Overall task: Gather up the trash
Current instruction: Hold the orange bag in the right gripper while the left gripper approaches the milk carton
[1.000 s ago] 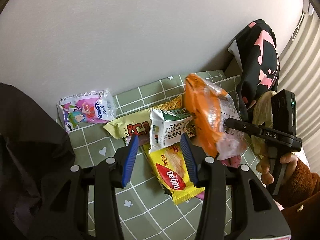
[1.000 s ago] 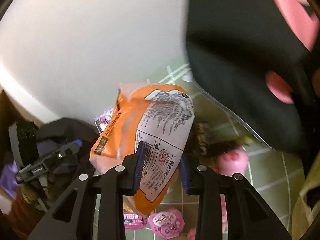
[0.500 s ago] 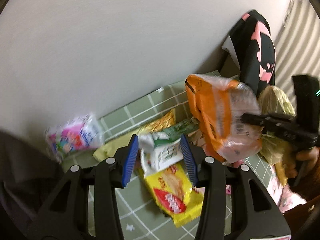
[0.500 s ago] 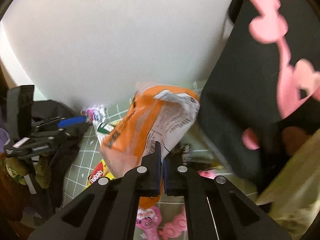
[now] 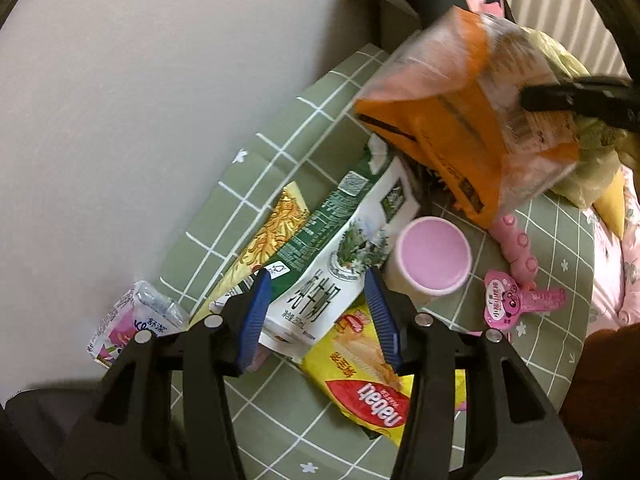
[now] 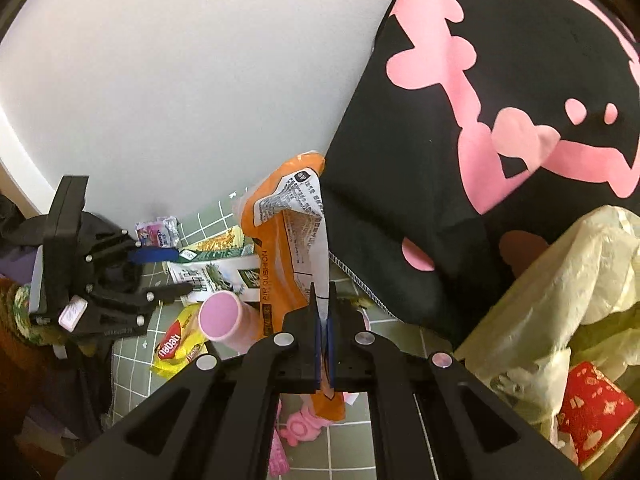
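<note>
While clamped right gripper (image 6: 322,312) lifts orange-and-clear plastic wrapper (image 6: 286,248), carry toward pale yellow plastic bag (image 6: 560,280), lower right, probably the bin; keep open left gripper (image 5: 316,312) astride green-and-white milk carton (image 5: 320,276).

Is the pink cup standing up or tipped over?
Tipped over. The pink cup lies on its side on the green tablecloth, mouth facing the cameras.

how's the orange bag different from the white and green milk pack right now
The orange bag is shut in the right gripper and hangs in the air; the white and green milk pack lies flat on the green checked cloth.
The left gripper is open, with the milk pack between its fingers, ungripped.
The bag is partly clear; the pack is opaque.
Both are printed packaging.
</note>
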{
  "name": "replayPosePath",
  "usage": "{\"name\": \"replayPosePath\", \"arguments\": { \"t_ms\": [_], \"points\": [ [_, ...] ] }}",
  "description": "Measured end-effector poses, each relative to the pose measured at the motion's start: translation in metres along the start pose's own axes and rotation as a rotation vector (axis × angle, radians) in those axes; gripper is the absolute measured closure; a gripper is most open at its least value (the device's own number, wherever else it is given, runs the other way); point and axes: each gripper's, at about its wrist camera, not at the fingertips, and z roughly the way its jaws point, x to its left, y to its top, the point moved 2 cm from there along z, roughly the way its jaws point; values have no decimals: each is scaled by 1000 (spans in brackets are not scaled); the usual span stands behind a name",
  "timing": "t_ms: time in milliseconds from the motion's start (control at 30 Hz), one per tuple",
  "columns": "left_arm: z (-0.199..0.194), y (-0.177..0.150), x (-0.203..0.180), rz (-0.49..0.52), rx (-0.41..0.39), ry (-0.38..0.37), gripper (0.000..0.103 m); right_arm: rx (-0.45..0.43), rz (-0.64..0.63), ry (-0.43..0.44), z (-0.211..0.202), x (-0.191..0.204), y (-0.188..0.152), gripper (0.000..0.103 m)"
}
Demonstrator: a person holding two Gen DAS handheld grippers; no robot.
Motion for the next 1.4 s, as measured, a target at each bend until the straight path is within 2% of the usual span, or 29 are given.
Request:
{"name": "replayPosePath", "arguments": {
  "t_ms": [167, 400, 467, 633, 700, 800, 900, 1233, 1400],
  "points": [
    [3, -7, 23, -137, 15, -39, 58, -4, 14, 16, -5, -2, -7, 99],
    [7, -32, 9, -109, 81, -98, 57, -9, 19, 32, -20, -20, -15, 99],
    [3, -37, 11, -142, 64, -125, 57, -14, 18, 32, -23, -21, -17, 99],
    [-14, -54, 33, -344, -43, -237, 58, -20, 28, 28, -23, -20, -21, 99],
    [-17, -59, 37, -377, -73, -266, 58, -21, 30, 22, -24, -21, -23, 99],
    [-15, -67, 34, -342, -53, -262, 58, -22, 33, 17, -25, -22, -27, 99],
    [-2, -60, 24, -308, -22, -246, 58, -23, 52, 19, -27, -25, -30, 99],
    [18, -43, 15, -250, 2, -125, 57, -14, 72, 26, -25, -22, -42, 99],
    [25, -39, 22, -304, 1, -166, 54, 0, 77, 28, -19, -22, -48, 99]
  ]
}}
